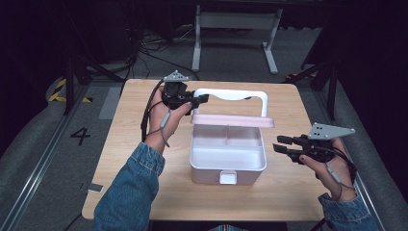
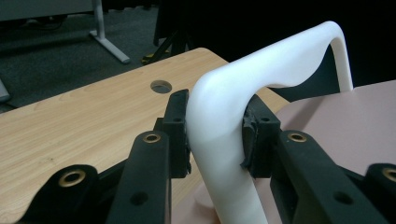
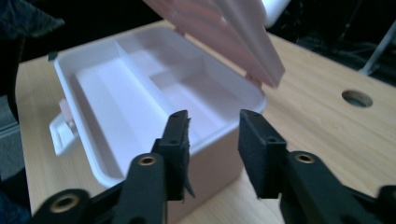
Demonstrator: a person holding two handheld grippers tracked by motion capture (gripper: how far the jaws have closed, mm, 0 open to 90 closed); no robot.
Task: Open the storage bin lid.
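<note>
A pale pink storage box [image 1: 227, 169] sits mid-table with its lid [image 1: 233, 120] swung up and back. Inside, a white tray [image 3: 140, 88] is split into compartments and holds nothing. A white handle [image 1: 230, 95] arches over the lid. My left gripper [image 1: 199, 98] is shut on the handle's left corner; in the left gripper view both pads press the white handle [image 2: 219, 126]. My right gripper [image 1: 280, 144] hovers open just right of the box, level with its rim, and its jaws frame the box's right wall [image 3: 212, 154] without touching it.
A white latch [image 1: 228, 177] sticks out from the box's front wall. The wooden table [image 1: 144, 192] has a round cable hole [image 3: 357, 98] near the right gripper. A white desk frame [image 1: 235, 29] and cables stand on the floor beyond the far edge.
</note>
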